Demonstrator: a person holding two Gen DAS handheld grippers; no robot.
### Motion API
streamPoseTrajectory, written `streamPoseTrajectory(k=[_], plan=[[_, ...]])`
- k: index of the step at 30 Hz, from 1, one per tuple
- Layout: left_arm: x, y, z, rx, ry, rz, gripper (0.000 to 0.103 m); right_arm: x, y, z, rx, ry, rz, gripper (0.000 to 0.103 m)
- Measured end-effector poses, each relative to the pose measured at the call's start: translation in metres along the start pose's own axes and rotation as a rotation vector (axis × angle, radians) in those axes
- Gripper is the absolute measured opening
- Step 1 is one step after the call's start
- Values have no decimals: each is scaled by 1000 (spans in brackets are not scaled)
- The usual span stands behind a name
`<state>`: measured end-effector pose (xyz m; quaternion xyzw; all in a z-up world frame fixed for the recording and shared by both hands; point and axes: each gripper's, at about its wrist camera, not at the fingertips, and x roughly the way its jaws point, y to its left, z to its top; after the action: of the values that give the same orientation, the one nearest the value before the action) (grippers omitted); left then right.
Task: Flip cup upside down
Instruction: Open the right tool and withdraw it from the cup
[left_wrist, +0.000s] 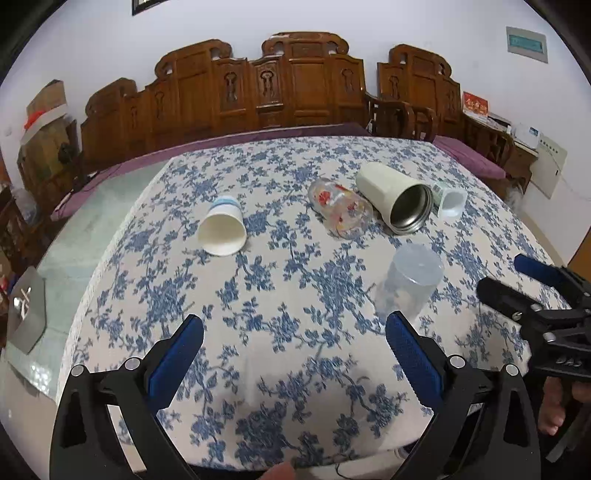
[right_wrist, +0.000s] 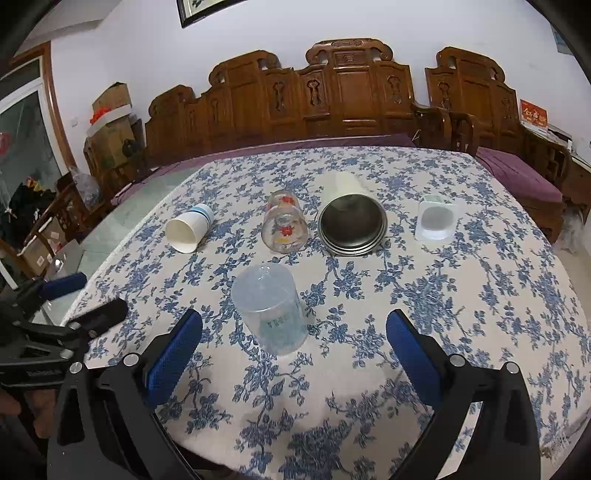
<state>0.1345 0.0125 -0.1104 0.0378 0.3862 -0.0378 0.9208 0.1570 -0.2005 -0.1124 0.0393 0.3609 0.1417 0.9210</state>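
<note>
Your left gripper (left_wrist: 294, 345) and right gripper (right_wrist: 294, 343) are both wide open and hold nothing. The clear cup (right_wrist: 271, 308) stands upside down on the cloth (right_wrist: 443, 314).

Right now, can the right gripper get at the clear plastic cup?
Probably yes. The right gripper is open, and the clear cup stands upside down just ahead between its fingers, nothing in between on the tablecloth.

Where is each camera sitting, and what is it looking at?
Left wrist: sits on the left hand-held gripper, facing the table; its open blue fingers and the right hand-held gripper show.
Right wrist: sits on the right hand-held gripper, facing the clear cup; the left hand-held gripper shows.
Both share the cups, tablecloth and wooden bench.
</note>
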Motion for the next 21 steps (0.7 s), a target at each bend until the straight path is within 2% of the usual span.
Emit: streamPoseTrajectory(k=[4,13,21], plan=[[-7,-8,-6,-8,14,-24,95,-18,-1,-2,-3,-11,-11,100],[-35,-20,-12,-16,-18,-13,95,-53,-8,-12,17,-34,-33,100],[-86,-27,-8,-31,-131,6,95,-101,-12,-12,15,-133,-50,100]])
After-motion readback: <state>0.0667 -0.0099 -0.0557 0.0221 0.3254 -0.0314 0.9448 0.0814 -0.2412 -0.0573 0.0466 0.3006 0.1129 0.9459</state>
